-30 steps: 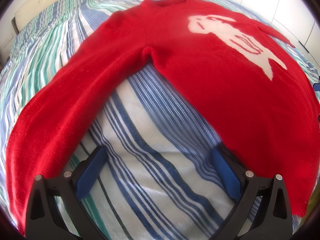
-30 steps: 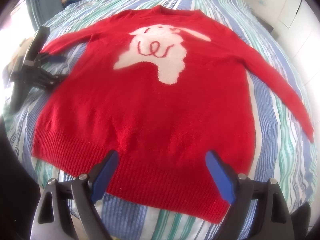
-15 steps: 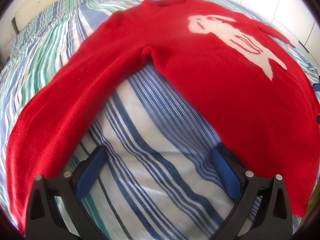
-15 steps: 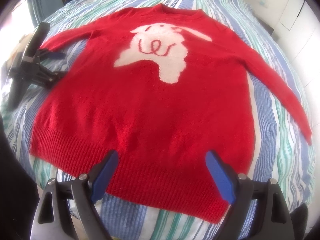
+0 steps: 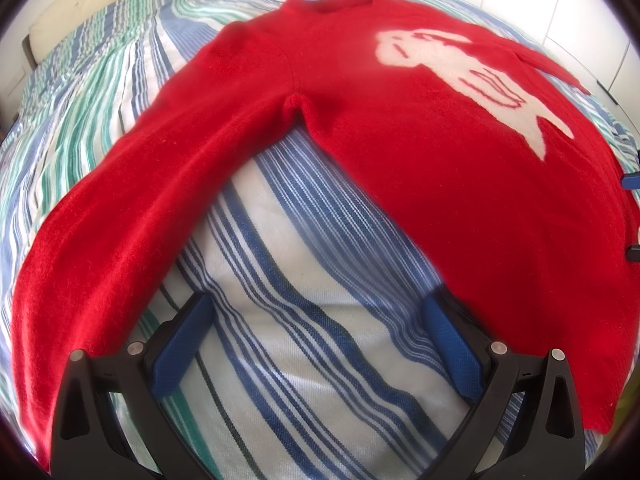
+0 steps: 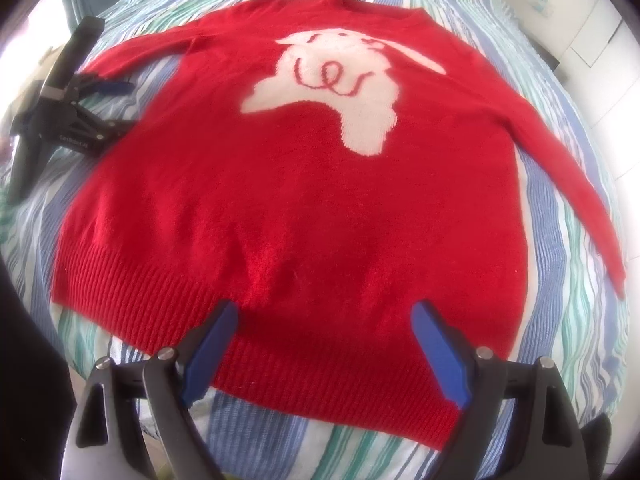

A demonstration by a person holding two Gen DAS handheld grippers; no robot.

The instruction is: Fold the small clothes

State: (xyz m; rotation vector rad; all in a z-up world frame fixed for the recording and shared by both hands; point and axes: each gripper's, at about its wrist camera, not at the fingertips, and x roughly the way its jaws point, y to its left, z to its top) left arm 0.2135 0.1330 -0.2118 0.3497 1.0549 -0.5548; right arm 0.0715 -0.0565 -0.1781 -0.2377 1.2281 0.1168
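A red knit sweater (image 6: 304,208) with a white animal figure (image 6: 340,88) lies flat, face up, on a striped bedspread. My right gripper (image 6: 324,312) is open and empty, hovering over the ribbed bottom hem (image 6: 280,364). My left gripper (image 5: 316,308) is open and empty over bare bedspread in the gap between the sweater's left sleeve (image 5: 120,208) and its body (image 5: 460,184). The left gripper also shows in the right wrist view (image 6: 108,104) beside that sleeve. The other sleeve (image 6: 568,168) lies spread out to the right.
The blue, green and white striped bedspread (image 5: 304,360) covers the whole bed. A white wall with panels (image 6: 592,28) stands beyond the bed's far right. A beige headboard edge (image 5: 80,16) shows at the far left. A dark shape (image 6: 24,320) fills the right wrist view's left border.
The right gripper has drifted slightly, so the sweater sits a little more to the right in its view. The left gripper has not moved. Both stay open.
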